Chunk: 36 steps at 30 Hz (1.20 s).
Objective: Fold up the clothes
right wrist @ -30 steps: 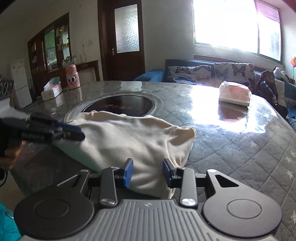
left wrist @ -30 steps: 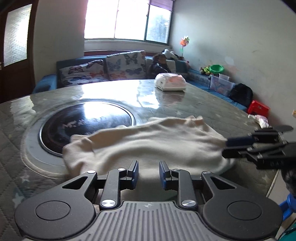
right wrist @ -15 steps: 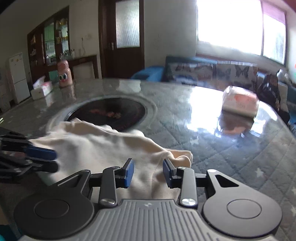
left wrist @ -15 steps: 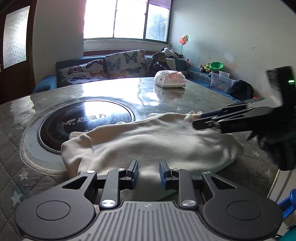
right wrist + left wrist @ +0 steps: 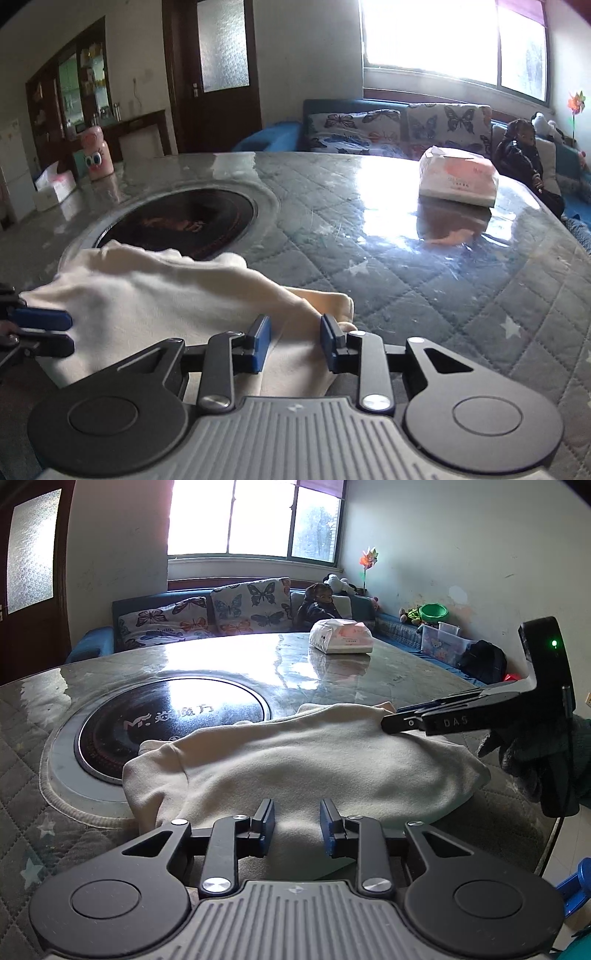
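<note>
Cream garment bunched at table near edge, partly over dark round hob at 10 o'clock. Right gripper swung inward over cloth since a second ago, jaws just narrowing, fold between, not yet pinched. Left gripper stationary, parted, over near hem. Likely mid-fold.

The near hem of the cream garment is hidden behind the left hand-held gripper, so whether its pads touch cloth cannot be told. In the right wrist view the left hand-held gripper is cut off by the picture's left edge. The print on the tissue pack is too small to read.
</note>
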{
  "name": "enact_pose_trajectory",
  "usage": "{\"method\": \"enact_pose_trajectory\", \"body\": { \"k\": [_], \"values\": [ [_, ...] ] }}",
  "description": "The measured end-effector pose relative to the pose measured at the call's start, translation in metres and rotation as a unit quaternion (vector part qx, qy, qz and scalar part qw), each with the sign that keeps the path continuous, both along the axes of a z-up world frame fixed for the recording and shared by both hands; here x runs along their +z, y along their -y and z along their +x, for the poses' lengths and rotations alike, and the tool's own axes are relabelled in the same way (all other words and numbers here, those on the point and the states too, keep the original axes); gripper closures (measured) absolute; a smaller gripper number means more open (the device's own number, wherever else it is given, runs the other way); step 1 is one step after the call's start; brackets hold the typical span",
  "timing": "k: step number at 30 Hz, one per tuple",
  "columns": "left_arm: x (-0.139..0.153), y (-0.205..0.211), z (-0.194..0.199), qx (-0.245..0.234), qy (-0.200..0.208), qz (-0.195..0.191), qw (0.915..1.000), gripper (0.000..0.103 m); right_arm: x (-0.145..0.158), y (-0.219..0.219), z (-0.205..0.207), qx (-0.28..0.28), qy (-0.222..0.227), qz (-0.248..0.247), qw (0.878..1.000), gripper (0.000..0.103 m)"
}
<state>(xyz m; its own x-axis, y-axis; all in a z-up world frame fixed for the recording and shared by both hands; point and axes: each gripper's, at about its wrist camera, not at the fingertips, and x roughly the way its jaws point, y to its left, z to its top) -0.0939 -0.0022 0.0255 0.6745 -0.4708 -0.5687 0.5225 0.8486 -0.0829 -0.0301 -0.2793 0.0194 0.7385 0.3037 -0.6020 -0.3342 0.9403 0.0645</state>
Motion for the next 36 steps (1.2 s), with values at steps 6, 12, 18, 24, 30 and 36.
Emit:
{"method": "enact_pose_trajectory", "body": {
  "k": [6,12,18,24,30,36],
  "values": [
    [-0.001,-0.001,0.000,0.003,0.000,-0.001,1.0000,0.070,0.012,0.011,-0.005,-0.020,0.024,0.005,0.999,0.075],
    [0.000,-0.001,0.001,0.003,0.000,0.001,1.0000,0.070,0.011,0.032,0.006,-0.032,0.005,0.009,0.999,0.076],
    [0.000,-0.001,0.002,0.005,-0.001,0.000,1.0000,0.070,-0.001,0.038,0.019,-0.023,-0.040,0.066,0.997,0.097],
    [-0.001,-0.001,0.001,0.002,0.000,0.003,1.0000,0.070,0.001,0.040,0.007,-0.053,-0.008,0.071,0.996,0.098],
    [-0.001,-0.001,0.001,0.004,-0.001,0.002,1.0000,0.069,0.003,0.038,0.002,-0.073,0.012,0.060,0.995,0.096],
    [-0.001,-0.001,0.002,0.005,-0.001,0.000,1.0000,0.069,0.012,0.024,-0.007,-0.034,0.033,0.049,0.998,0.096]
  ]
}}
